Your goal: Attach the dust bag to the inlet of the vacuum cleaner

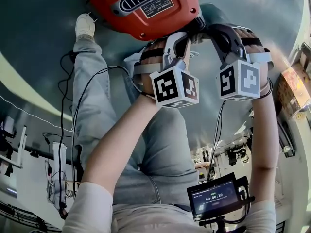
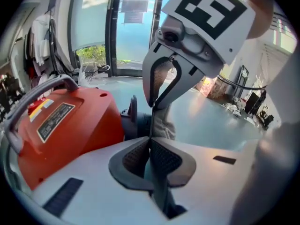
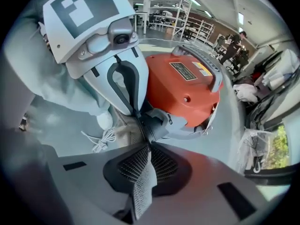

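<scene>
The red vacuum cleaner (image 1: 146, 6) lies on the grey floor straight ahead. Its dark round inlet (image 3: 154, 123) faces both grippers. In both gripper views the grey cloth dust bag (image 2: 164, 123) hangs between the grippers, right in front of the inlet, and its white drawstring (image 3: 101, 142) dangles below. My left gripper (image 2: 151, 142) is shut on a thin edge of the bag. Facing it, my right gripper (image 3: 147, 150) is shut on the bag's mesh-like cloth (image 3: 140, 186). In the head view the left gripper (image 1: 187, 35) and right gripper (image 1: 214, 32) meet at the vacuum's lower edge, where hands hide most of the bag.
The person's jeans-clad legs (image 1: 97, 106) and a white shoe (image 1: 85, 25) are left of the vacuum. Black cables (image 1: 65, 81) trail over the floor at the left. A small screen (image 1: 216, 198) hangs at the person's waist. Shelving (image 3: 178, 13) and glass doors (image 2: 131, 27) stand far off.
</scene>
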Tool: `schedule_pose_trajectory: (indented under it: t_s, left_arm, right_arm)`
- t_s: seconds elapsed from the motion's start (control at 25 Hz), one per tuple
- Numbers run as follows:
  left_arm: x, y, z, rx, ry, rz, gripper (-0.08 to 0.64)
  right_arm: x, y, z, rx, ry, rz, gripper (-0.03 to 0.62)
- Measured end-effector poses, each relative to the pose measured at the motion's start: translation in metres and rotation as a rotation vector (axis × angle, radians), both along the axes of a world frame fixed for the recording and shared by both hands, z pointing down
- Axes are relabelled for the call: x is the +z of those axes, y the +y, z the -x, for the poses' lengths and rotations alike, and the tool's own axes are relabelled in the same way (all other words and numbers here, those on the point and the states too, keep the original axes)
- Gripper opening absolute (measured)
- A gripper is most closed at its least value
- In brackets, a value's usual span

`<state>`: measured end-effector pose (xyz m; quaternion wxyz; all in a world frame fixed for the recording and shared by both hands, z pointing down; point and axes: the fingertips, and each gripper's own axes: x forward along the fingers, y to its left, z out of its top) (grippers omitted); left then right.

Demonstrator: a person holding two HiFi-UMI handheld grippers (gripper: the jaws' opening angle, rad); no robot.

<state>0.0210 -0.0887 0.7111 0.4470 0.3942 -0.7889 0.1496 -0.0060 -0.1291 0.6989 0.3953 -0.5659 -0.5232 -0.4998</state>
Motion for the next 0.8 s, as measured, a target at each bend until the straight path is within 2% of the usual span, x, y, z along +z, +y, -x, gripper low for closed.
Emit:
schedule_pose_trajectory:
  t_s: [0.24, 0.28, 0.4, 0.52, 0.6, 0.72, 0.8]
  left_arm:
    - [-0.005, 0.006, -0.002, -0.04, 0.084, -0.011, 0.012]
    - [-0.004, 0.005, -0.001, -0.04, 0.08, -0.017, 0.012]
    - [0.0, 0.003, 0.007, 0.009, 0.006, 0.007, 0.012]
    - [-0.003, 0.008, 0.009, -0.024, 0.042, 0.01, 0.012]
    - [-0.005, 0.009, 0.011, -0.055, 0.057, -0.013, 0.012]
    - [-0.006, 0.007, 0.02, -0.062, 0.008, -0.014, 0.012]
    - [-0.006, 0.008, 0.02, -0.078, 0.018, 0.005, 0.012]
  right_arm:
    - [-0.004, 0.005, -0.003, -0.07, -0.005, -0.057, 0.015]
    - [-0.001, 0.005, -0.001, -0.057, -0.01, -0.047, 0.016]
    - [0.005, 0.005, 0.01, -0.012, -0.003, -0.021, 0.017]
    - [0.001, 0.009, 0.011, -0.017, 0.004, -0.034, 0.017]
    - [0.0, 0.01, 0.013, 0.026, 0.002, -0.014, 0.017]
    - [0.003, 0.009, 0.025, 0.092, -0.01, 0.02, 0.018]
    - [0.001, 0.009, 0.025, 0.082, -0.018, 0.01, 0.018]
